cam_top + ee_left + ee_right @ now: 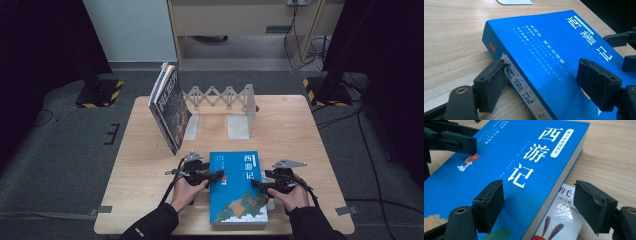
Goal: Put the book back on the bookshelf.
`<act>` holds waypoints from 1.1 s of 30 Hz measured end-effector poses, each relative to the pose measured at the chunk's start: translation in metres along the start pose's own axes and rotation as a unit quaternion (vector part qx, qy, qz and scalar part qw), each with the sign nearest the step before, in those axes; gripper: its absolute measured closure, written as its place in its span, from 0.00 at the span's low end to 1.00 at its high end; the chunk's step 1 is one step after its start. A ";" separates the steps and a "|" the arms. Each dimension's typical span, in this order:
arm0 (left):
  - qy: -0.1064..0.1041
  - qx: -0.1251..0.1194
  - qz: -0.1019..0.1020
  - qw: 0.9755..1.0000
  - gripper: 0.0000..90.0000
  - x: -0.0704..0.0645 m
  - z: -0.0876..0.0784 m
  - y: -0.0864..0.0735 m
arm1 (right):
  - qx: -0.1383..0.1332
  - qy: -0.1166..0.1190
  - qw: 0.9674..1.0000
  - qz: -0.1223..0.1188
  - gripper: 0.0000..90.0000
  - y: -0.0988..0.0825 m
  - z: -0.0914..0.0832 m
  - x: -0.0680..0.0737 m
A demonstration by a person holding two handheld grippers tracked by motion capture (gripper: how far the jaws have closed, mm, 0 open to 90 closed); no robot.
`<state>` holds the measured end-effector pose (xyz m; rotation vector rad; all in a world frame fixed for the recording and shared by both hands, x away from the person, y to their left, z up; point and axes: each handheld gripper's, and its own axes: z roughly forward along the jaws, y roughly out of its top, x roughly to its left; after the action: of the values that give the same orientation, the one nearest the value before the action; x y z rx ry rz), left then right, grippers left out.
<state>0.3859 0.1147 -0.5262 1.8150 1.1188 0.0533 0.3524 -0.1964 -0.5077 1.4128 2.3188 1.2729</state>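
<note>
Blue book [238, 187], cover title "西游记"

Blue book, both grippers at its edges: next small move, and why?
Probably close both grippers on the blue book. The left gripper straddles its spine edge, the right gripper its page edge, both with jaws apart. The book lies flat on the table, partly over a thinner book.

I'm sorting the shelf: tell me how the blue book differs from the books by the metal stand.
The blue book lies flat, cover up, at the table's near edge; the leaning books stand tilted against the expanding metal stand farther back. The blue book's cover is bright blue; the leaning books' covers look dark. Both rest on the wooden table.
</note>
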 end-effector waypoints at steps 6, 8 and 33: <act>-0.011 -0.006 -0.020 1.000 0.18 0.004 0.005 -0.003 | -0.002 0.005 1.000 0.010 0.28 -0.002 0.001 0.001; -0.015 -0.009 -0.030 0.999 0.15 0.006 0.007 -0.004 | -0.005 0.006 1.000 0.010 0.28 -0.002 0.003 0.002; -0.027 -0.037 -0.073 0.996 0.13 0.010 0.014 -0.010 | -0.016 0.024 0.999 0.035 0.28 -0.005 0.009 0.000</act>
<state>0.3916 0.1128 -0.5454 1.6554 1.1917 -0.0391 0.3534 -0.1919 -0.5172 1.4818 2.2865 1.3719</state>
